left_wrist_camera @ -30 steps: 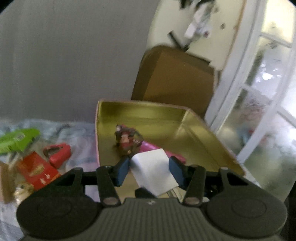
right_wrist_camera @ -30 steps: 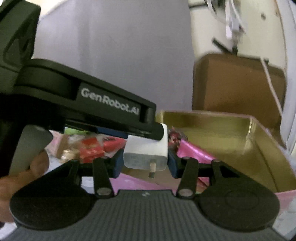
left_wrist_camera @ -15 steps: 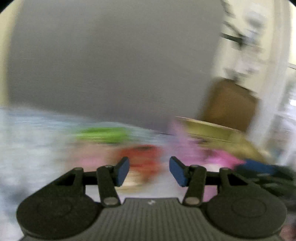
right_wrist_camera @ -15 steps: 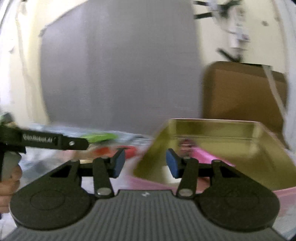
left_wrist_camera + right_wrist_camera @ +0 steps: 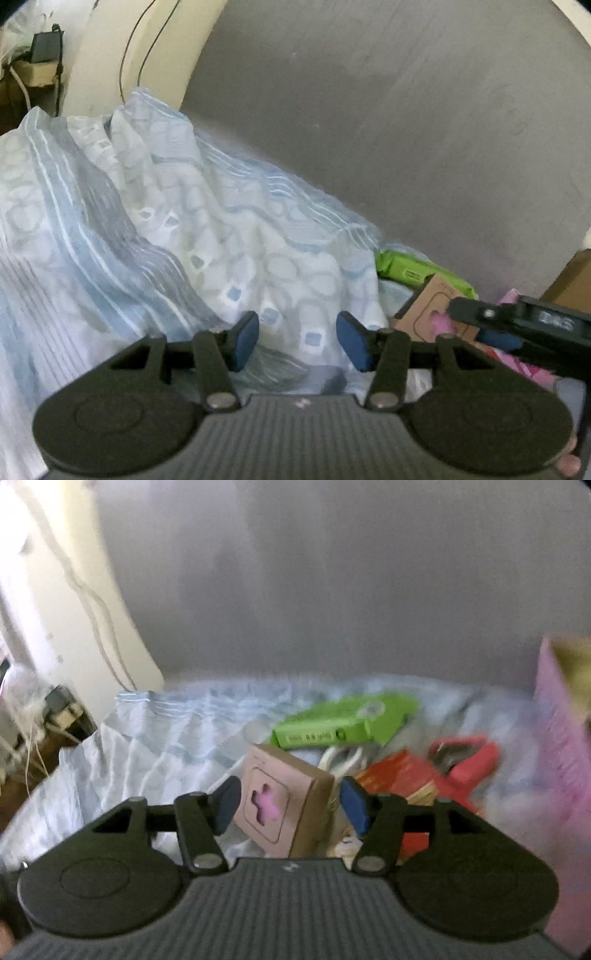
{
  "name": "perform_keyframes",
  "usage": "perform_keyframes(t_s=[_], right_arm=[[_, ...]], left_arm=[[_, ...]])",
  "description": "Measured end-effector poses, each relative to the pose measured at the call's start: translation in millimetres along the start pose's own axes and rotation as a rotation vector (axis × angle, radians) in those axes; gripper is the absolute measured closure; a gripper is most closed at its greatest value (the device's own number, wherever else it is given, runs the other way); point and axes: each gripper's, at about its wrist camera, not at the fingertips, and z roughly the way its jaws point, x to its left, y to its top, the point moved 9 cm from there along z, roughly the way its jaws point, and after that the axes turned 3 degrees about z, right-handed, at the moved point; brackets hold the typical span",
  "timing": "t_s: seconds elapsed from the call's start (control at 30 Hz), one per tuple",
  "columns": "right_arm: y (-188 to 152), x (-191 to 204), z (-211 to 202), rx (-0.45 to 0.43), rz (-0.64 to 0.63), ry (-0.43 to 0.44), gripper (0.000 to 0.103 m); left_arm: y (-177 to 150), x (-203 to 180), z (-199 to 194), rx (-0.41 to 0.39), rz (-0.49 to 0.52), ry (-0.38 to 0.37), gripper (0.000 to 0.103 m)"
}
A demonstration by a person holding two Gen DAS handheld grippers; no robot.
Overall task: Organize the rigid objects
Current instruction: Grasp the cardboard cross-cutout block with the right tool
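Note:
My right gripper (image 5: 291,806) is open, its blue pads on either side of a small brown cardboard box (image 5: 284,805) with a pink cut-out window; the pads do not touch it. Behind the box lie a green packet (image 5: 343,725), a red box (image 5: 402,779) and a red clip-like object (image 5: 469,762). My left gripper (image 5: 297,341) is open and empty over the blue-white patterned cloth (image 5: 166,229). In the left wrist view the brown box (image 5: 430,314), the green packet (image 5: 413,271) and the right gripper's fingers (image 5: 498,338) show at the right edge.
The pink wall of the tin box (image 5: 561,746) stands at the right edge of the right wrist view. A grey wall (image 5: 406,129) runs behind the cloth. Cables and a dark adapter (image 5: 44,46) sit at the far left.
The white charger plug that both grippers held over the gold tin is out of both. Both grippers have swung left, away from the tin; the right one now straddles the brown box.

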Motion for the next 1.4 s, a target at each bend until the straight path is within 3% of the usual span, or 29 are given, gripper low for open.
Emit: perform_keyframes(t_s=[0.03, 0.13, 0.27, 0.4, 0.53, 0.67, 0.8, 0.83, 0.93, 1.0, 1.1, 1.27, 1.3, 1.33, 1.4], right_arm=[[-3, -2, 6, 0.027, 0.038, 0.009, 0.064], [-16, 13, -10, 0.021, 0.079, 0.069, 0.076], [-38, 23, -56, 0.031, 0.152, 0.148, 0.077], [-73, 4, -112, 0.042, 0.219, 0.18, 0.077], [-103, -48, -171, -0.024, 0.357, 0.127, 0.077], [-133, -110, -227, -0.126, 0.504, 0.039, 0.076], [-154, -154, -266, -0.193, 0.587, -0.074, 0.06], [-159, -160, -273, -0.206, 0.576, -0.109, 0.052], [-162, -153, -291, -0.254, 0.47, -0.114, 0.044], [-164, -141, -303, -0.297, 0.338, -0.141, 0.04], [-169, -117, -309, -0.286, 0.127, -0.129, 0.041], [-174, -98, -300, -0.235, -0.149, -0.194, 0.039], [-175, -99, -298, -0.223, -0.18, -0.203, 0.033], [-173, -101, -291, -0.208, -0.203, -0.207, 0.019], [-169, -102, -281, -0.183, -0.238, -0.209, 0.012]], left_arm=[[1, 0, 0, -0.001, 0.0, -0.003, 0.057], [2, -2, -3, -0.017, -0.011, -0.032, 0.057], [5, -9, -18, -0.08, -0.006, -0.119, 0.053], [0, -36, -26, -0.103, 0.094, -0.22, 0.053], [-15, -64, -28, -0.086, 0.227, -0.29, 0.053], [-40, -94, -29, -0.065, 0.412, -0.28, 0.053], [-55, -110, -32, -0.038, 0.51, -0.242, 0.052], [-62, -116, -35, 0.004, 0.483, -0.26, 0.054], [-82, -147, -65, 0.041, 0.456, -0.364, 0.054], [-102, -179, -90, 0.069, 0.467, -0.455, 0.054], [-132, -226, -107, 0.169, 0.49, -0.573, 0.053], [-173, -263, -89, 0.369, 0.503, -0.58, 0.051], [-178, -265, -83, 0.382, 0.503, -0.565, 0.049], [-184, -268, -78, 0.391, 0.508, -0.549, 0.041], [-194, -271, -73, 0.414, 0.513, -0.548, 0.038]])
